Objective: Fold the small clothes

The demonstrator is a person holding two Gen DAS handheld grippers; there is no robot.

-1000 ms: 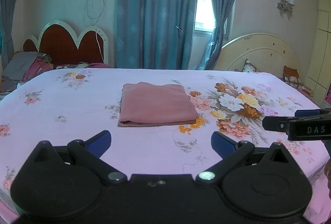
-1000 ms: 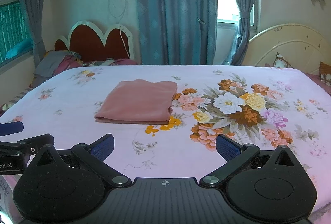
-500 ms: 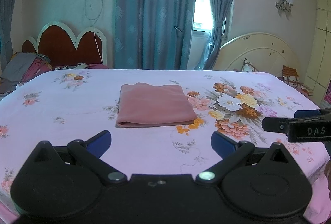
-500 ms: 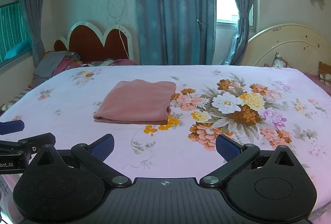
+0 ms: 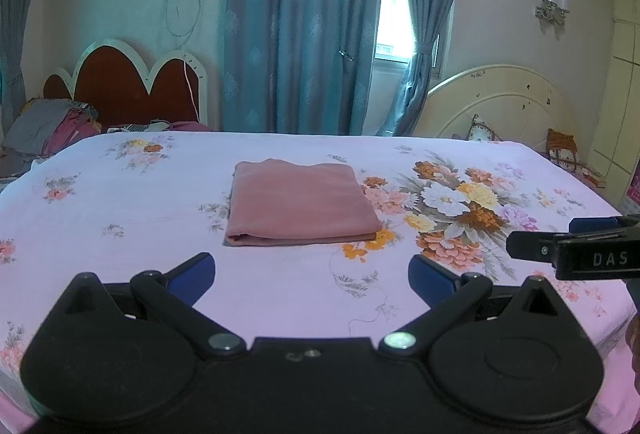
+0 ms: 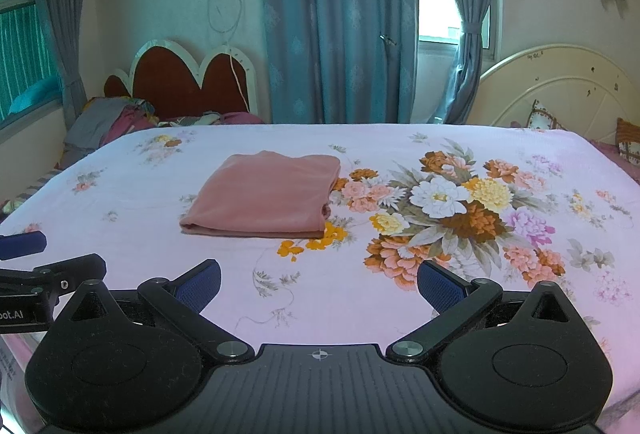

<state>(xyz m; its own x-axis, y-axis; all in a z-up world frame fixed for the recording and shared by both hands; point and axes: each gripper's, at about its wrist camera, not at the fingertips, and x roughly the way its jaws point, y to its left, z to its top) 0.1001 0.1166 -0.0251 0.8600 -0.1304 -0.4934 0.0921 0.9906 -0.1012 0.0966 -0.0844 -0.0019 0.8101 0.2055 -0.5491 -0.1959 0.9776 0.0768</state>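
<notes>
From where I sit, both tools are hanging back over the near edge of the bed, well apart from the work. My left gripper has its jaws spread wide with nothing between the blue pads, and my right gripper is the same: wide open, empty.

The pink garment lies near the middle of the floral bedsheet, already folded into a neat rectangle, flat on the sheet, just left of the big printed bouquet. In the right wrist view its layered open edges show at the right side, while the near edge is a rounded fold.

I judge the fabric to be light, soft and thin, something that drapes and slides over itself. It has no stiffness, so a one-corner pinch would let the stack fall open. If I have to move or fold it again, I'd take it at the two near corners, one pad set each, catching all layers together, and lift evenly. The sheet beneath is also loose cloth, so I'd be careful not to pinch it along with the garment.

To my eye the fold looks finished; a heap of other clothes waits beyond the far left corner of the bed
</notes>
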